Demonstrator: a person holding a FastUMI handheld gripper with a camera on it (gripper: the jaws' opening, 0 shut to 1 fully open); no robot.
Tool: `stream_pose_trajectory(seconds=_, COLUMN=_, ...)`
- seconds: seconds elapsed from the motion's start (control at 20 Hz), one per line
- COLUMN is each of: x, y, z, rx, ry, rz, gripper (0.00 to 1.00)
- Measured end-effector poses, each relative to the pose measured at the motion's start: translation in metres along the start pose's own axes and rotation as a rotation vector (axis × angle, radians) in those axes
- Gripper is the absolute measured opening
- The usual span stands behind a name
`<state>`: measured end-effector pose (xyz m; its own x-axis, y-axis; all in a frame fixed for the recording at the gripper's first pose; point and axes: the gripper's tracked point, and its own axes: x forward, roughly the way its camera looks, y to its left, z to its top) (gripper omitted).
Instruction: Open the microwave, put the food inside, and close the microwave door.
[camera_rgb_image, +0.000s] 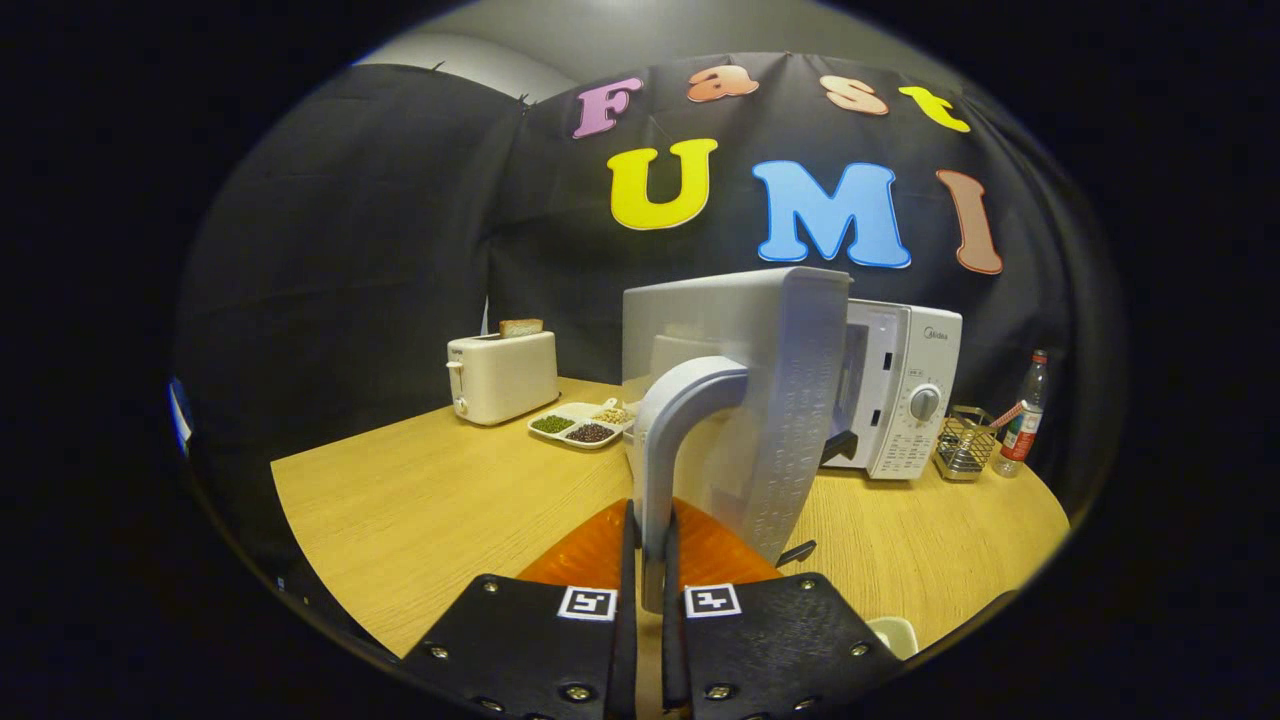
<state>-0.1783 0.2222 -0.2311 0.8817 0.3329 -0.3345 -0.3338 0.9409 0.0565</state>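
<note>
The white microwave (905, 395) stands on the wooden table (420, 500), its door (775, 400) swung wide open toward me. The door's curved grey handle (675, 440) runs down between my fingers. My gripper (650, 560) is shut on that handle, one finger pressing each side of its lower end. Just behind the fingers, under the door, an orange dish (590, 555) lies on the table; what it holds is hidden. The microwave's cavity is hidden behind the open door.
A white toaster (503, 375) with a slice of bread stands at the back left. A divided white tray (582, 423) of beans lies beside it. Right of the microwave are a wire basket (965, 443) and a bottle (1022, 415). A white cup rim (895, 632) shows near the right finger.
</note>
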Motion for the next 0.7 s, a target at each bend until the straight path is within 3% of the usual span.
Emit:
stream_pose_trajectory(seconds=0.55, x=0.011, y=0.091, z=0.013, rx=0.06, ry=-0.149, rz=-0.262, gripper=0.11)
stream_pose_trajectory(seconds=0.7, x=0.017, y=0.112, z=0.016, rx=0.021, ry=-0.195, rz=-0.319, gripper=0.11)
